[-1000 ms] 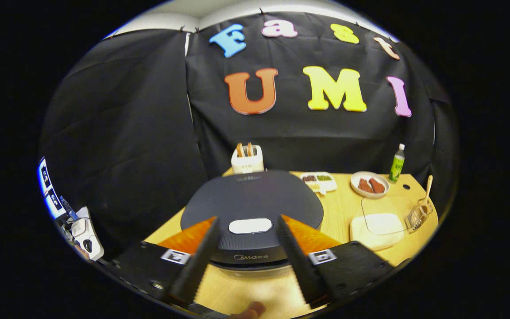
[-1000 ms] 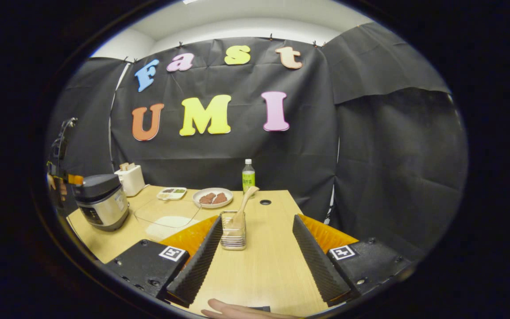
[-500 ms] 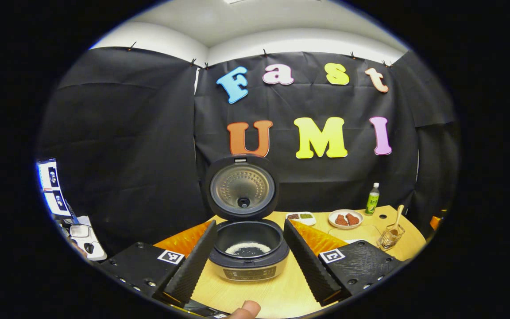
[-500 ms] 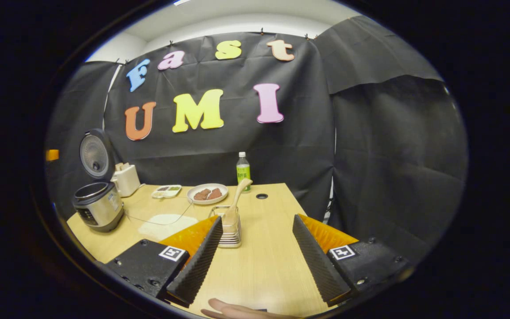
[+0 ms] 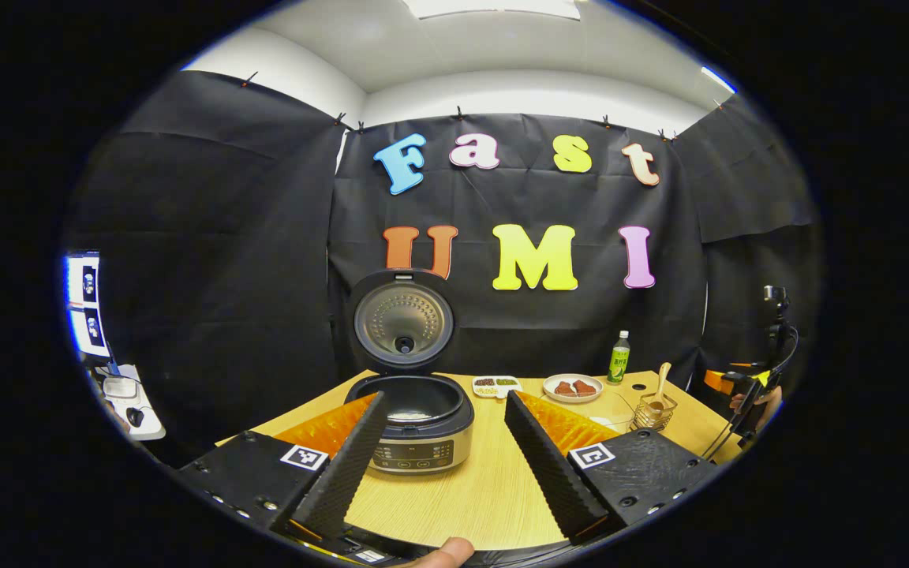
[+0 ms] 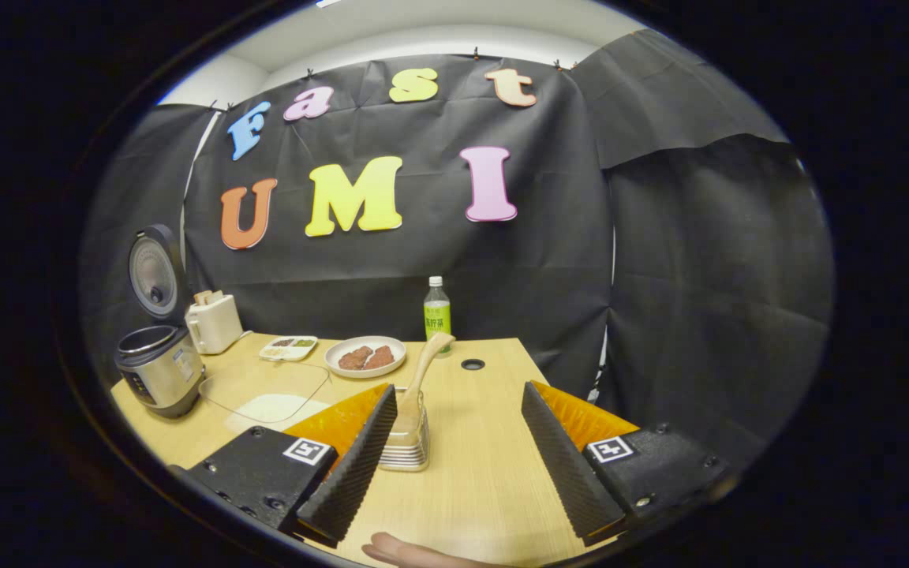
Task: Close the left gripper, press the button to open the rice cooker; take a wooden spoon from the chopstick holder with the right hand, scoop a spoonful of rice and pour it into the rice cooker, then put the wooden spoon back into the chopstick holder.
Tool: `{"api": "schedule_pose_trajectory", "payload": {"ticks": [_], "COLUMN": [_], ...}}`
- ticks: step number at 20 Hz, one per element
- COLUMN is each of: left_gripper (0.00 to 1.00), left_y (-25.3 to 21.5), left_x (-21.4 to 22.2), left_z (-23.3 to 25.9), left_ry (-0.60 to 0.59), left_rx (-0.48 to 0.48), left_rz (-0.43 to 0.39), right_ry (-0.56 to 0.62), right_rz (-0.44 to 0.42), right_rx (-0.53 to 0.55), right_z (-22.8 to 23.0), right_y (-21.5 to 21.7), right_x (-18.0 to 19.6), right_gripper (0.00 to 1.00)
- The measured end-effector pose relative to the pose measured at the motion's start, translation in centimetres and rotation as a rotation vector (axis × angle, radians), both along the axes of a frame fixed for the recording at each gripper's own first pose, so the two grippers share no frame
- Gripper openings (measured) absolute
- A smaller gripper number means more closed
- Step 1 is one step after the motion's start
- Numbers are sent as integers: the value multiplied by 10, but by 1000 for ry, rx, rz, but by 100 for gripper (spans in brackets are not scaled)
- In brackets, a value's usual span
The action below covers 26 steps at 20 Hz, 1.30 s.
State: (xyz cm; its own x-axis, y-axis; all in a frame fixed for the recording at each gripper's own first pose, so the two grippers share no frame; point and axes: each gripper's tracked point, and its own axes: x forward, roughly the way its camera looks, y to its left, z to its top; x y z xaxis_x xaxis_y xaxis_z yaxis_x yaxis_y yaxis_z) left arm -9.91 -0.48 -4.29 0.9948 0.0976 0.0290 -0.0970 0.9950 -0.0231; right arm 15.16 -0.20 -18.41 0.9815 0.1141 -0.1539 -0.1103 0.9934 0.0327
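Observation:
The rice cooker [image 5: 417,430] stands with its lid [image 5: 403,319] swung upright, and some white rice shows in the pot. My left gripper [image 5: 443,465] hovers open a little in front of it, touching nothing. The same cooker [image 6: 156,379] sits at the table's far left in the right gripper view. The wire chopstick holder [image 6: 407,432] holds the wooden spoon [image 6: 427,367], its bowl leaning up and right. My right gripper [image 6: 454,465] is open, its left finger just beside the holder. Both holder [image 5: 650,410] and spoon [image 5: 662,377] appear far right in the left gripper view.
A clear glass bowl with white rice [image 6: 269,398] lies between cooker and holder. Behind it are a small divided tray [image 6: 289,347], a plate of brown pieces [image 6: 365,356], a green bottle [image 6: 437,309] and a white toaster [image 6: 214,322]. A cable hole [image 6: 472,364] marks the table's back.
The cooker's lid has sprung from shut to fully upright. My left gripper has pulled back and up from the cooker. The right gripper has edged closer to the chopstick holder.

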Motion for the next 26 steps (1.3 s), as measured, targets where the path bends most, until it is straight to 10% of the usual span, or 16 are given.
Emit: {"api": "schedule_pose_trajectory", "payload": {"ticks": [18, 23, 26], "left_gripper": [96, 96, 96], "left_y": [-7, -18, -41], "left_x": [-4, -14, -22], "left_z": [-46, -30, -16], "left_ry": [29, -6, -33], "left_rx": [38, -16, -66], "left_rz": [57, 24, -50], "right_ry": [256, 296, 276], "right_rz": [138, 190, 163], "right_rx": [128, 179, 186], "right_z": [-63, -62, -46], "right_y": [60, 85, 84], "right_x": [175, 178, 164], "right_gripper": [89, 29, 23]}}
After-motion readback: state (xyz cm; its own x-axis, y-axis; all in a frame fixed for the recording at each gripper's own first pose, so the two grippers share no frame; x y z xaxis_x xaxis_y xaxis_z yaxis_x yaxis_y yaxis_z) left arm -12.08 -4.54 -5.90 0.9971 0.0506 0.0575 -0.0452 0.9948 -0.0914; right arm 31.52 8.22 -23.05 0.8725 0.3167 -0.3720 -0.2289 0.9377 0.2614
